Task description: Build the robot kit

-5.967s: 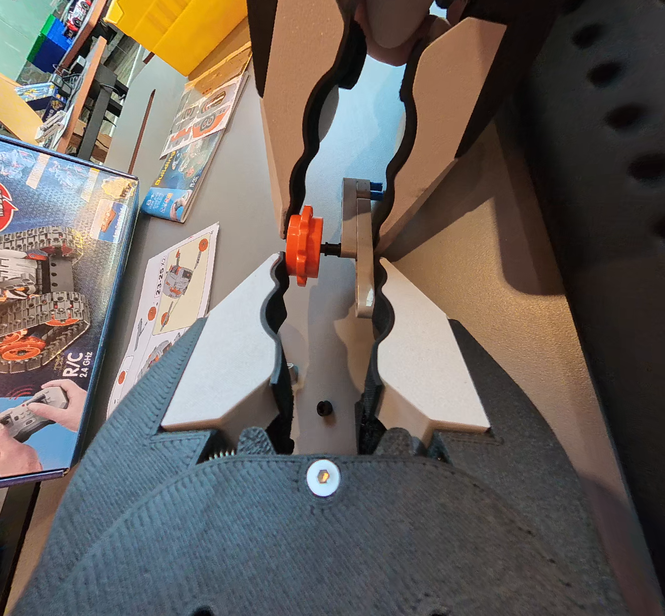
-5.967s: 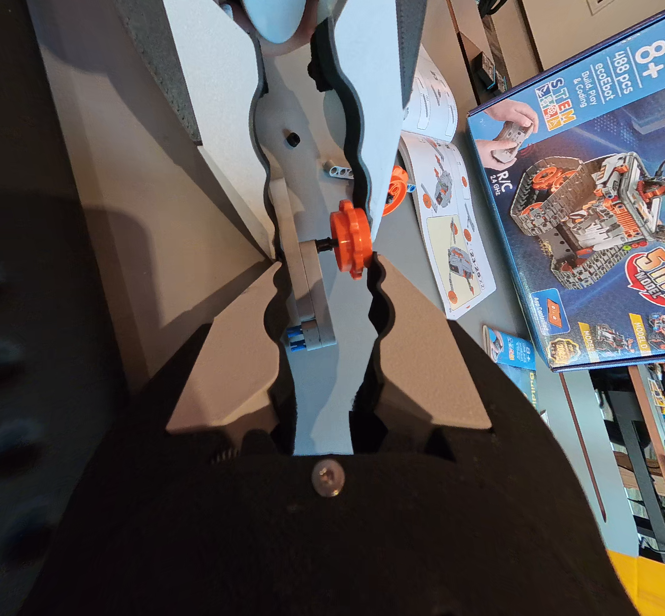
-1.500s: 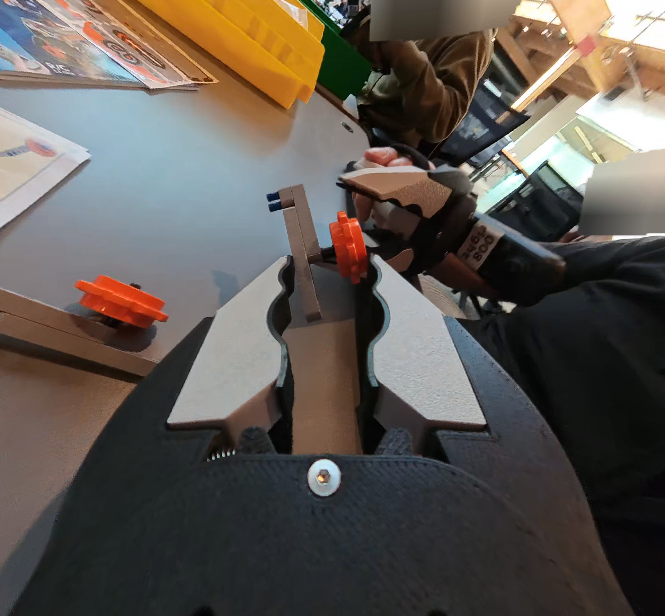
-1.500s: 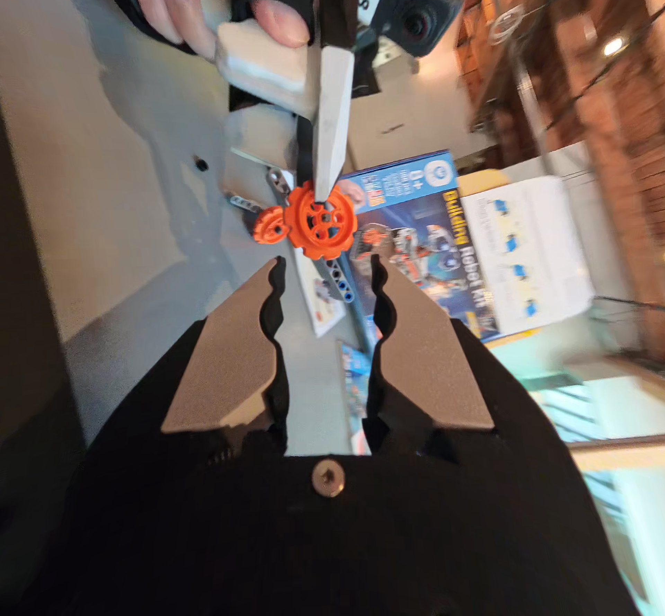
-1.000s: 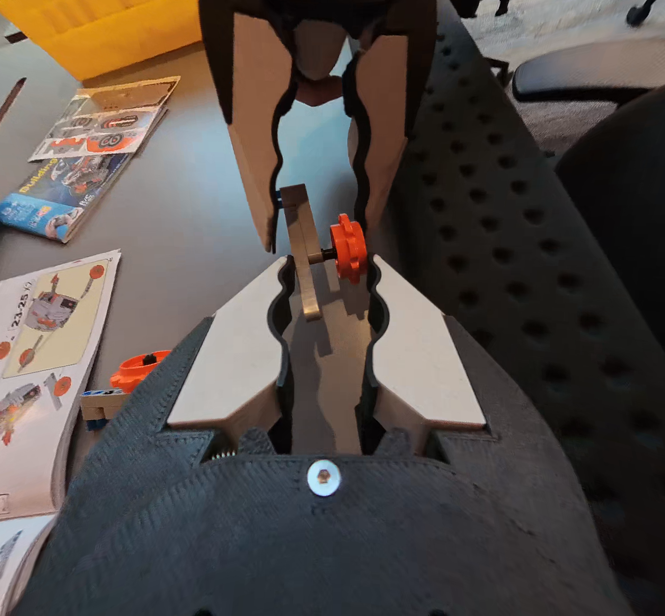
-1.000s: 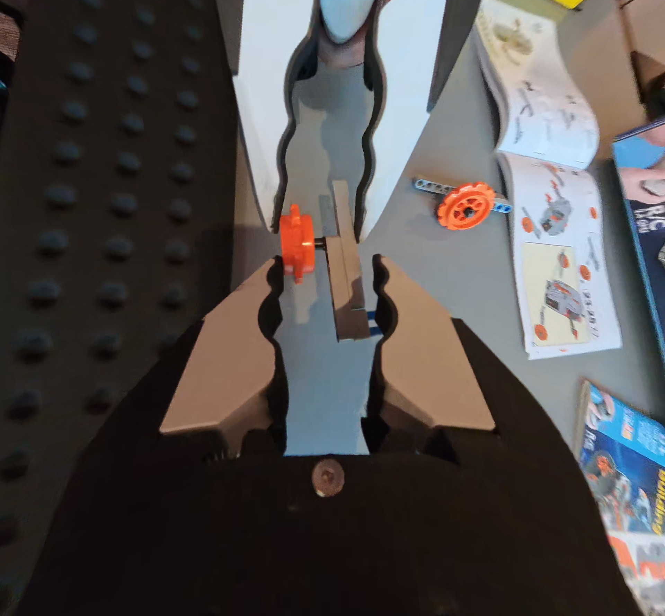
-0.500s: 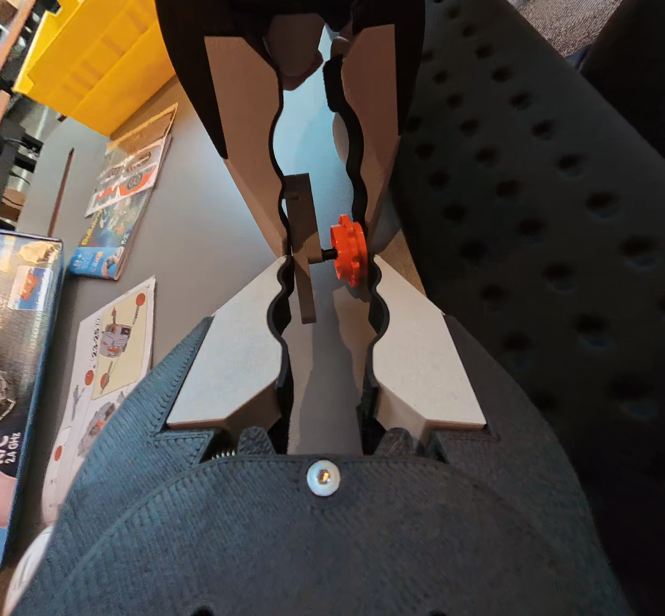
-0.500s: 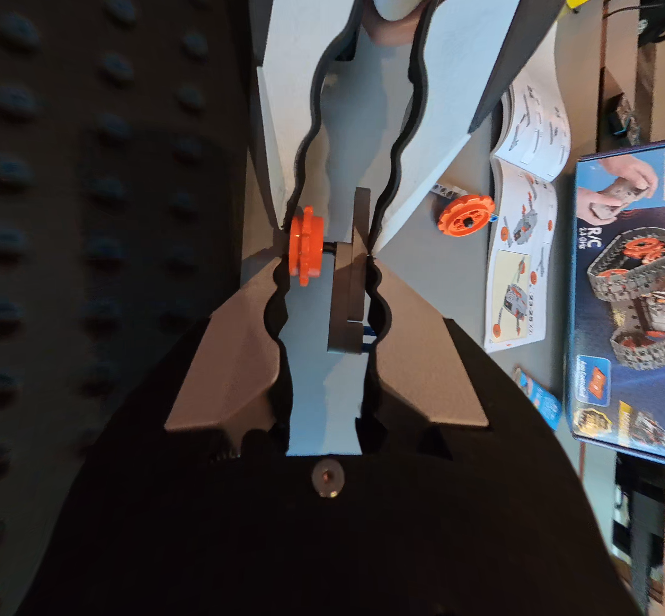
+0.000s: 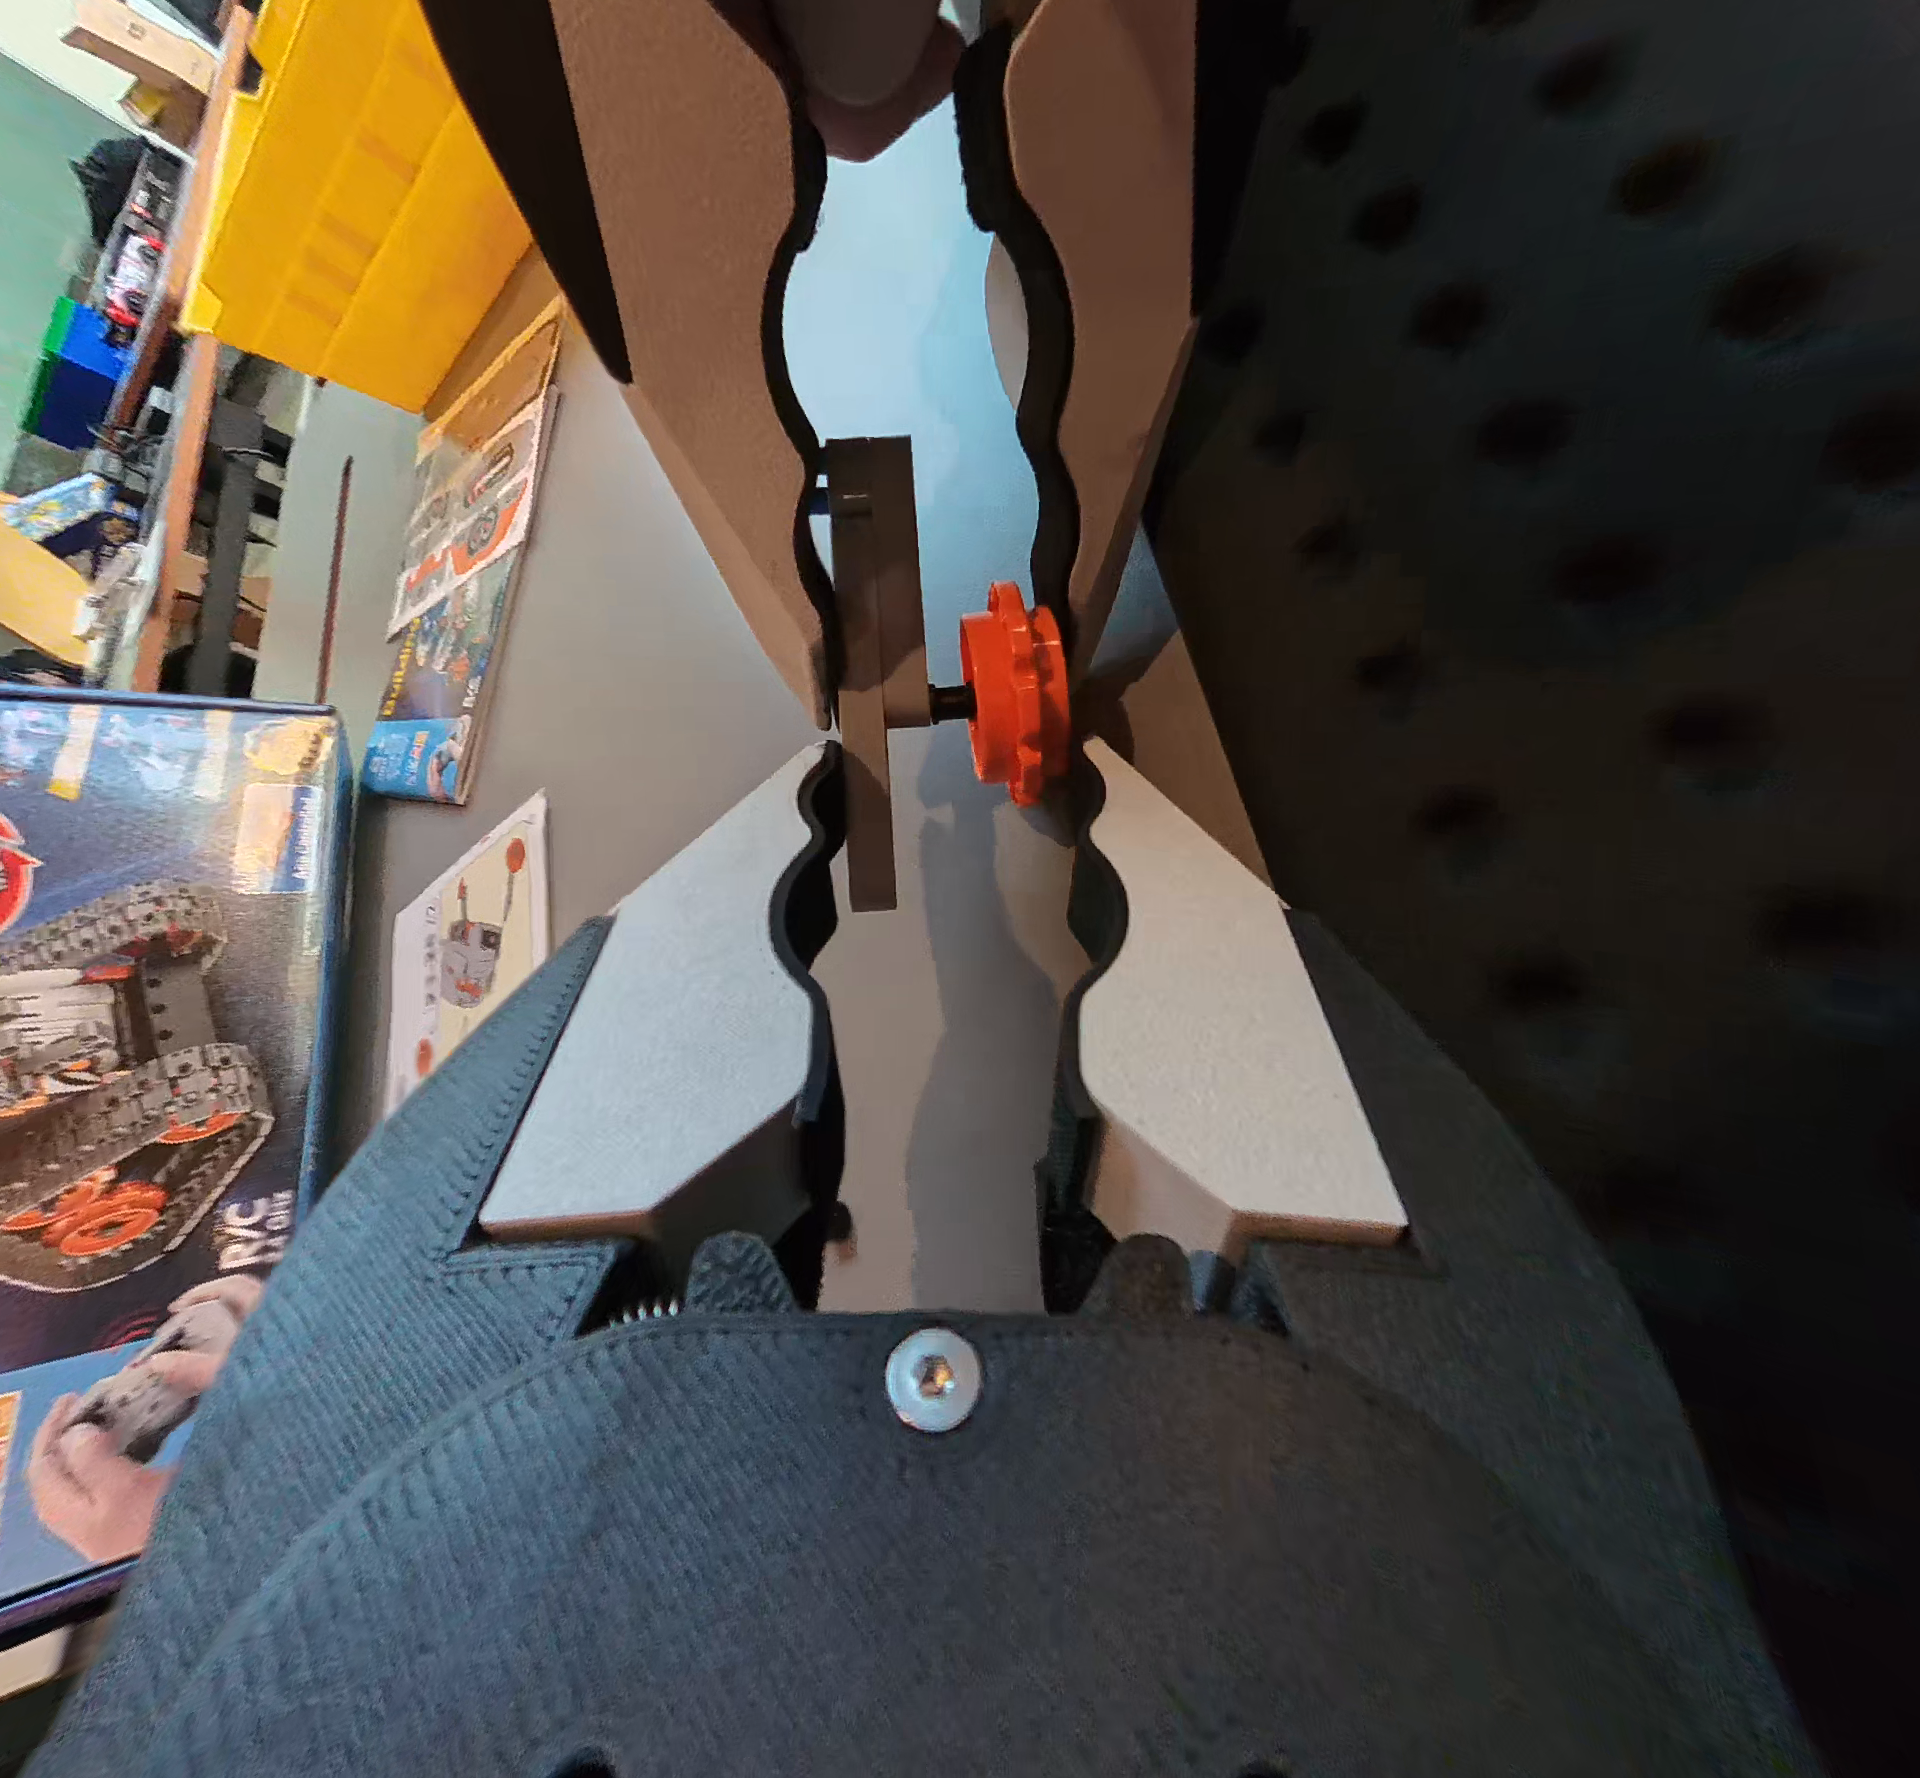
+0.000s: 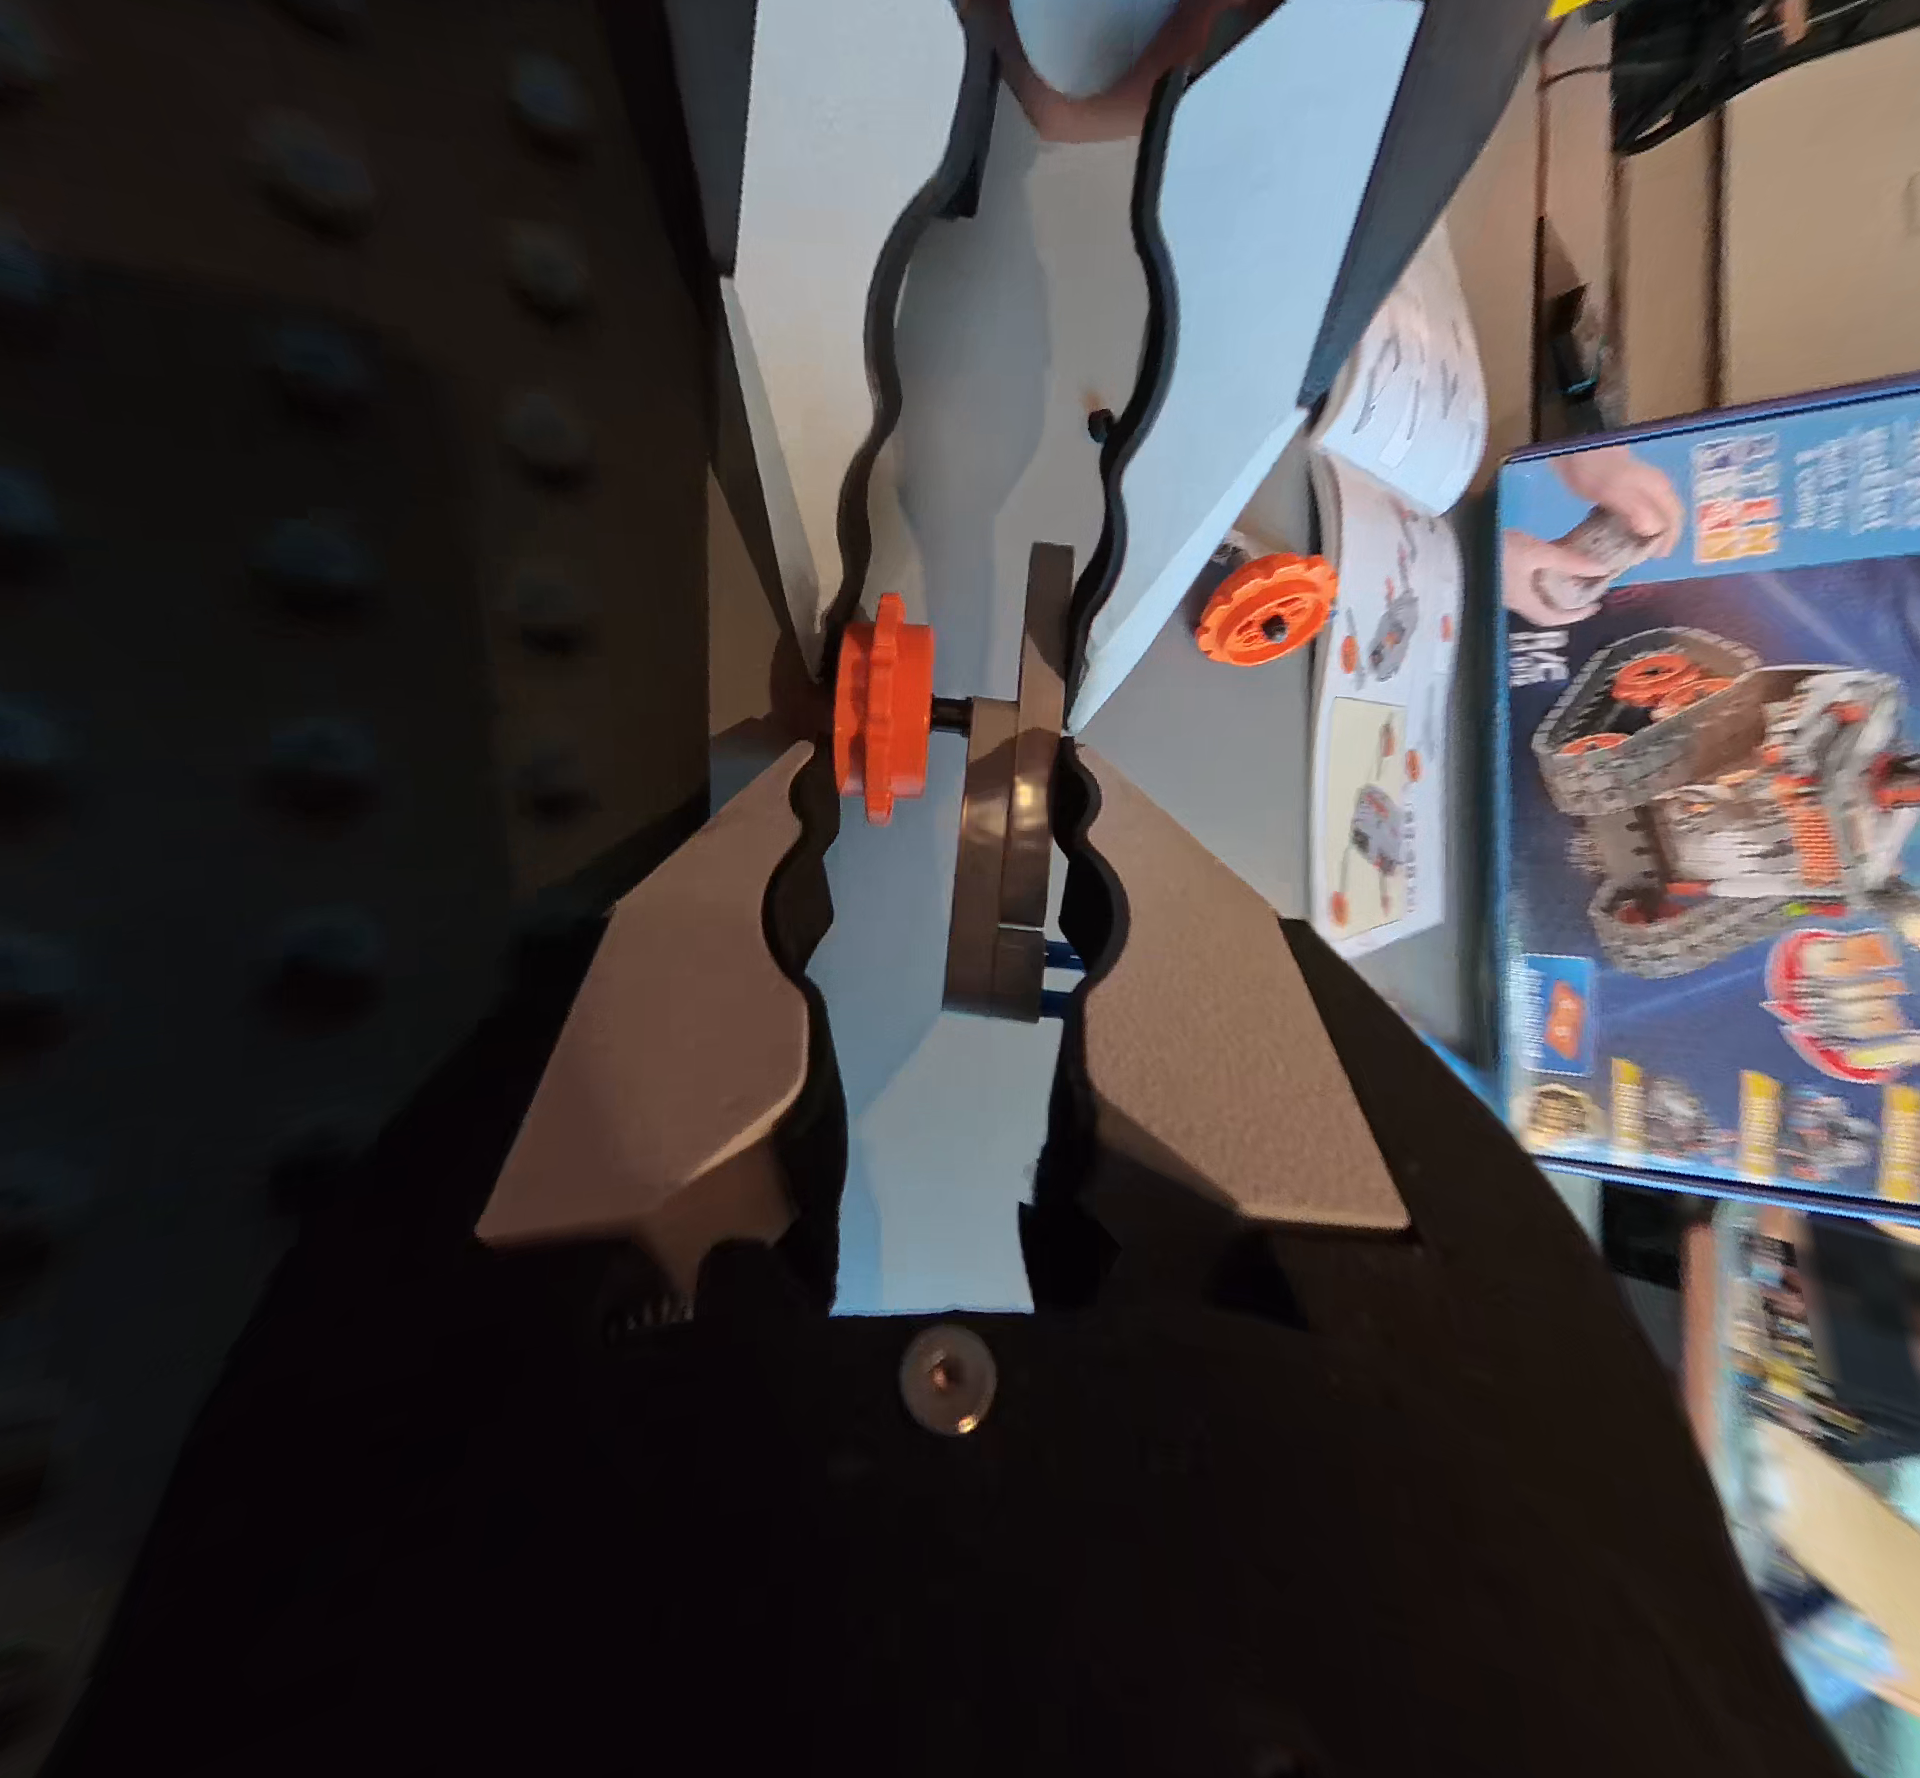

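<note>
A small assembly, a grey beam point(image 9: 878, 668) with an orange gear point(image 9: 1013, 689) on a short black axle, hangs above the grey table point(image 9: 644, 637). My left gripper point(image 9: 956, 762) is shut on it: one finger lies on the beam, the other on the gear. My right gripper point(image 10: 940, 757) meets it nose to nose and grips the same piece, with the beam point(image 10: 1013, 845) on one finger and the gear point(image 10: 883, 710) at the other tip. Blue pins stick out at the beam's end. A fingertip shows behind each opposing gripper.
A blue toy box point(image 10: 1714, 793) and an open instruction booklet point(image 10: 1382, 689) lie beside the grippers. A second orange gear point(image 10: 1262, 622) lies on the table by the booklet. A yellow bin point(image 9: 343, 170) stands behind. A dark dimpled surface point(image 9: 1558, 585) borders the table.
1.5 s ago my left gripper held the assembly alone, with the right gripper apart and empty. The two have come together tip to tip, and the right jaws now sit around the assembly.
</note>
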{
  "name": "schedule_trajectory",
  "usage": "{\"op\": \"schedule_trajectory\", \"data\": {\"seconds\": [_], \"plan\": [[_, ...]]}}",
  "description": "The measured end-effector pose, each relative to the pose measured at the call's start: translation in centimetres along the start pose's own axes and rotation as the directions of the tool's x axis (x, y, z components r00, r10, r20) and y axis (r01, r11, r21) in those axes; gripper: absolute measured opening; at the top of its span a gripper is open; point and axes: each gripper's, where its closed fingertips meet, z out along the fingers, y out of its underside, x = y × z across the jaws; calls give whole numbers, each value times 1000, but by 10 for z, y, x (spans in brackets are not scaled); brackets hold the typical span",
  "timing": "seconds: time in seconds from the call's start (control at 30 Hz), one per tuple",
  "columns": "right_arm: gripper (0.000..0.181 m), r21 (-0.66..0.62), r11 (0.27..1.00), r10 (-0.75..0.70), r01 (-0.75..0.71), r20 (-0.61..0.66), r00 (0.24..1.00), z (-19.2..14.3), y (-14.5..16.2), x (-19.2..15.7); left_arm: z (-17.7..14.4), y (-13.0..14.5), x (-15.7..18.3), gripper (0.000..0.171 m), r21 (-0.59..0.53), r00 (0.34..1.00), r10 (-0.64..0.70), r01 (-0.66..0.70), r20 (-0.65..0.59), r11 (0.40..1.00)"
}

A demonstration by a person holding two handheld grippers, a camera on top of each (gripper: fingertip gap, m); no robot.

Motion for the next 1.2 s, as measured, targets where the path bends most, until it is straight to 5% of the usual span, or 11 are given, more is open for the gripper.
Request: {"op": "schedule_trajectory", "data": {"seconds": [0.63, 1.2], "plan": [[38, -201, 971, -150, 130, -86, 985, -2, 7, 6, 3, 1, -5, 40, -168, 990, 100, -83, 95, 982], [40, -178, 982, -73, 57, -86, 994, 0, 10, 10, 6, 4, -9, 41, -146, 994, 61, -47, 93, 988]]}}
